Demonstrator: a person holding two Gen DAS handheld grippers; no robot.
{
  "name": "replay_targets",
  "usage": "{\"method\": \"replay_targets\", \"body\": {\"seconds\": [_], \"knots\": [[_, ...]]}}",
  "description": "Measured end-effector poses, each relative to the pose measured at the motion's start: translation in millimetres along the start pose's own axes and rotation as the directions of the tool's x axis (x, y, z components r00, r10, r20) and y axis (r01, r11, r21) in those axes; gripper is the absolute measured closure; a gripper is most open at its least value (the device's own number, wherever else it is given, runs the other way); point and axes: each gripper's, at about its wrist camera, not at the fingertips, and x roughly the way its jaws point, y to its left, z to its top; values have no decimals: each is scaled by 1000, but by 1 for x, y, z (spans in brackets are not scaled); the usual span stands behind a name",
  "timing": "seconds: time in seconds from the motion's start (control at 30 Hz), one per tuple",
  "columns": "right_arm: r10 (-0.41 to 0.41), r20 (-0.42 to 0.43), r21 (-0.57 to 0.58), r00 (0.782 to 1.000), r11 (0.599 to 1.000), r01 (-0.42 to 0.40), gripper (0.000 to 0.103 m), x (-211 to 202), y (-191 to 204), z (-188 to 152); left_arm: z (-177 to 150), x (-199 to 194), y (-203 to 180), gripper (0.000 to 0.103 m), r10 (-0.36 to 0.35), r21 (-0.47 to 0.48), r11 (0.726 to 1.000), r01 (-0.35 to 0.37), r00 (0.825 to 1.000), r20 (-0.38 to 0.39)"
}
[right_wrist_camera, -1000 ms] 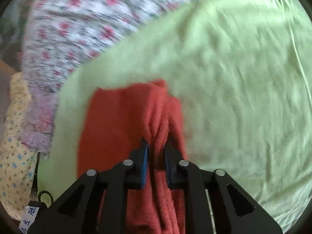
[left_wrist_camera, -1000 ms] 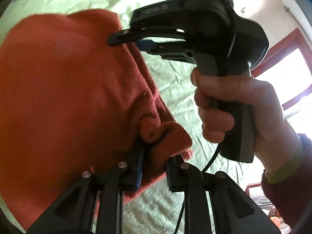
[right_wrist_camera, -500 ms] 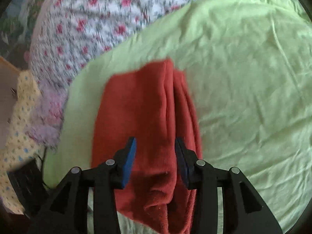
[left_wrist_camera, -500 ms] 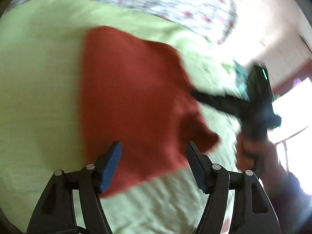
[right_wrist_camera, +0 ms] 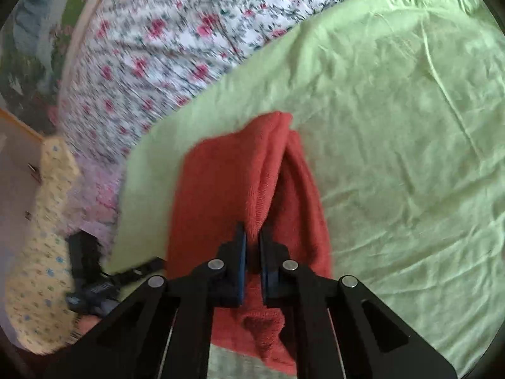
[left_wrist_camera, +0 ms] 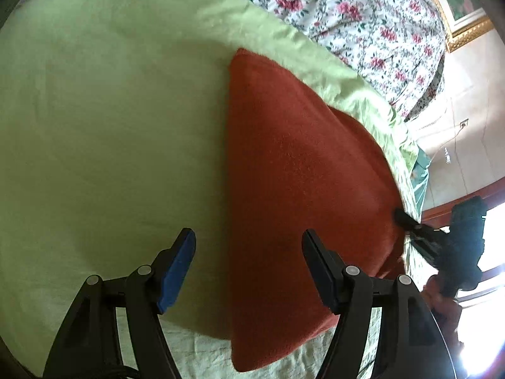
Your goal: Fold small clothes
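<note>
A: What has moved since half a second ago?

B: The right gripper (right_wrist_camera: 252,243), which then had its jaws apart over the red cloth (left_wrist_camera: 300,189), has closed them. They are now clamped on a raised ridge of that cloth, pinched between the blue pads (right_wrist_camera: 241,252). The left gripper (left_wrist_camera: 249,252) let go a second ago and still has its jaws wide apart, holding nothing.

A: Where is the cloth?

B: It lies on a light green sheet (left_wrist_camera: 110,110) spread over a bed. In the left wrist view it is a fairly flat, folded red shape, wider at the near end, its far corner close to the sheet's edge. The left gripper's right finger (left_wrist_camera: 318,268) is over the cloth and its left finger over bare sheet.

A: And from the right wrist?

B: The cloth (right_wrist_camera: 221,189) runs away from the camera, with a long fold standing up along its middle, rising from the pinch. A small flap hangs below the jaws.

A: What else is there?

B: A white quilt with pink flowers (right_wrist_camera: 157,47) lies beyond the sheet. In the left view, the right gripper (left_wrist_camera: 410,224) touches the cloth's right edge, held by a hand (left_wrist_camera: 445,300).
</note>
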Motion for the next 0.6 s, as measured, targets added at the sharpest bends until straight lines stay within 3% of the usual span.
{"method": "replay_targets", "body": {"seconds": [0.1, 0.2, 0.37, 0.53, 0.6], "knots": [[-44, -63, 27, 997, 999, 46, 95, 26, -21, -11, 1, 12, -3, 33, 17, 15, 1000, -16, 1000, -21], [-70, -69, 24, 995, 997, 72, 95, 41, -32, -17, 4, 19, -3, 33, 21, 19, 1000, -21, 999, -39], [-102, -47, 18, 994, 995, 103, 96, 27, -34, -21, 11, 27, -6, 28, 19, 25, 1000, -17, 999, -49], [-143, -70, -17, 987, 990, 142, 95, 39, -29, -13, 14, 34, -3, 28, 23, 13, 1000, -22, 998, -56], [-151, -64, -13, 986, 988, 151, 90, 35, -22, -6, 16, 35, -2, 28, 19, 12, 1000, -19, 998, -54]]}}
